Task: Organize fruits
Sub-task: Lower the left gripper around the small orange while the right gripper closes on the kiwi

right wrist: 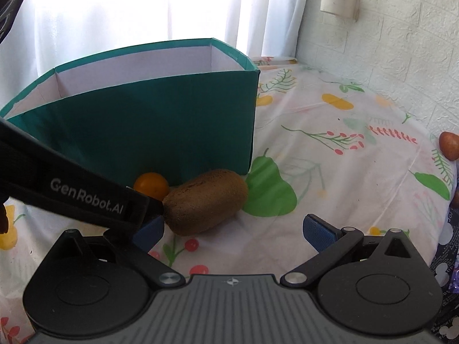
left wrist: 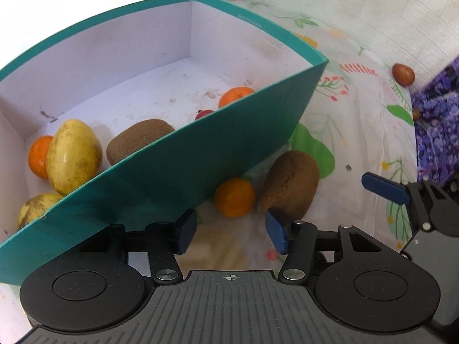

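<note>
Teal box (left wrist: 178,172) held several fruits. Kiwi (left wrist: 289,185) and small orange (left wrist: 234,197) lay on cloth (left wrist: 358,132) beside it. Left gripper (left wrist: 231,229) spread, pinching nothing, right pad touching kiwi. Right gripper (right wrist: 233,229) spread wide.

A home: floral tablecloth (right wrist: 330,172), white curtain (right wrist: 114,14), brick-pattern wall (right wrist: 401,43).
</note>
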Demonstrator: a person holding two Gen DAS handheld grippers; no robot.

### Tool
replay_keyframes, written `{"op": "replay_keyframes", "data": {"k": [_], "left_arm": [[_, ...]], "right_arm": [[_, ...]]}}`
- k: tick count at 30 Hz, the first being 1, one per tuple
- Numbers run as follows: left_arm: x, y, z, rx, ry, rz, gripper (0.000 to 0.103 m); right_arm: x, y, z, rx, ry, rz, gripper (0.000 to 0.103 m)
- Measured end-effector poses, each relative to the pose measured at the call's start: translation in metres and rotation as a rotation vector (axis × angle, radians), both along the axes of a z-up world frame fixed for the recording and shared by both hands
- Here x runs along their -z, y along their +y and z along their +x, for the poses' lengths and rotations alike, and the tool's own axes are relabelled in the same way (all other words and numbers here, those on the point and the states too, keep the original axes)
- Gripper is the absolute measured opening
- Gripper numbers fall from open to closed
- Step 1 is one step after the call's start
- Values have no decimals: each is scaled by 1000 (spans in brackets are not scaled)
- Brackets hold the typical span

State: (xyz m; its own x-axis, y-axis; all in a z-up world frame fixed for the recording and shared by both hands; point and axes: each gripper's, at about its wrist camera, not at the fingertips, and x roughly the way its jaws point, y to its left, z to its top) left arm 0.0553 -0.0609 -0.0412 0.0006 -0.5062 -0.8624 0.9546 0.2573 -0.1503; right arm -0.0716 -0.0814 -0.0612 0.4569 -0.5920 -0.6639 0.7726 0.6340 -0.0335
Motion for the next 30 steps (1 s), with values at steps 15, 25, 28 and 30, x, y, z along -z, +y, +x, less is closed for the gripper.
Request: {"op": "replay_keyframes", "data": {"k": [15, 25, 28, 30], "left_arm": [[8, -13, 2, -60, 27, 46, 52], [10, -17, 6, -128, 63, 48, 51], [10, -17, 6, -136, 64, 47, 51], [10, -17, 7, -138, 66, 46, 50]], "right_arm": [[4, -9, 4, 5, -4, 30, 98], [4, -13, 6, 1, 5, 7, 97], [3, -15, 8, -8, 7, 3, 96], [3, -16, 9, -16, 7, 4, 95]]}}
